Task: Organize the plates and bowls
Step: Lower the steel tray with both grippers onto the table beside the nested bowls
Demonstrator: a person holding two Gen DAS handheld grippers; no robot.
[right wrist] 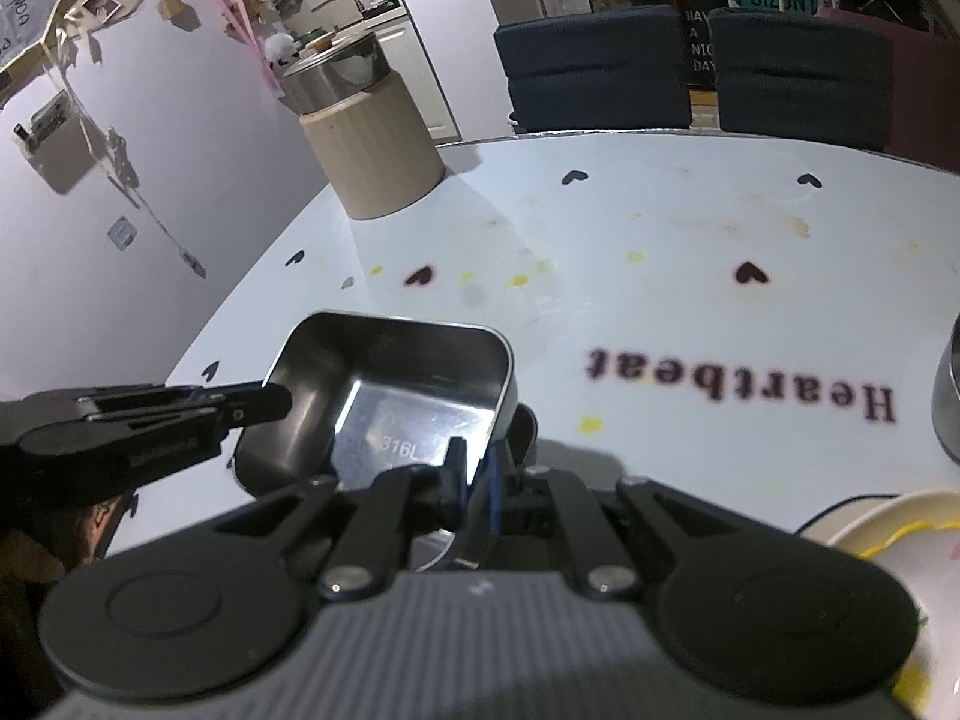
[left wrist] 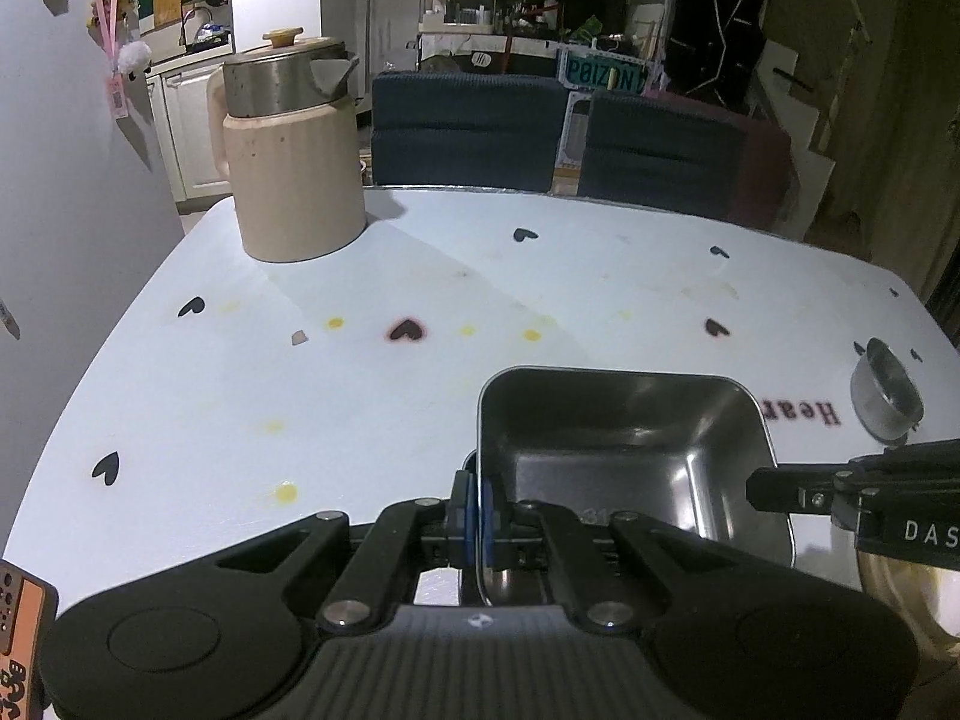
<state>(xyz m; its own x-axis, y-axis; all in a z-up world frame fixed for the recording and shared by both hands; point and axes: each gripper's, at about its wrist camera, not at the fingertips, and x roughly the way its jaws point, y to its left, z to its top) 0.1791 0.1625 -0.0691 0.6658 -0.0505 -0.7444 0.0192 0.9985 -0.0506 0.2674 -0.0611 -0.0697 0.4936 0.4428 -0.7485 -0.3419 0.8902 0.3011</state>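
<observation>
A square steel bowl [left wrist: 624, 444] sits low over the white table [left wrist: 300, 396]. My left gripper [left wrist: 478, 510] is shut on the bowl's left rim. In the right wrist view, my right gripper [right wrist: 477, 480] is shut on the right rim of the same bowl [right wrist: 396, 396], stamped 316L. Each gripper shows from the side in the other's view: the right one [left wrist: 774, 489] and the left one [right wrist: 264, 405]. A small round steel bowl [left wrist: 887, 390] stands at the right; its edge also shows in the right wrist view [right wrist: 948, 402]. A white plate [right wrist: 888, 534] with a yellow line lies at the near right.
A beige kettle [left wrist: 294, 156] with a steel top stands at the table's far left; it also shows in the right wrist view [right wrist: 366, 138]. Two dark chairs [left wrist: 468, 126] stand behind the far edge. A wall [left wrist: 72, 180] runs along the left.
</observation>
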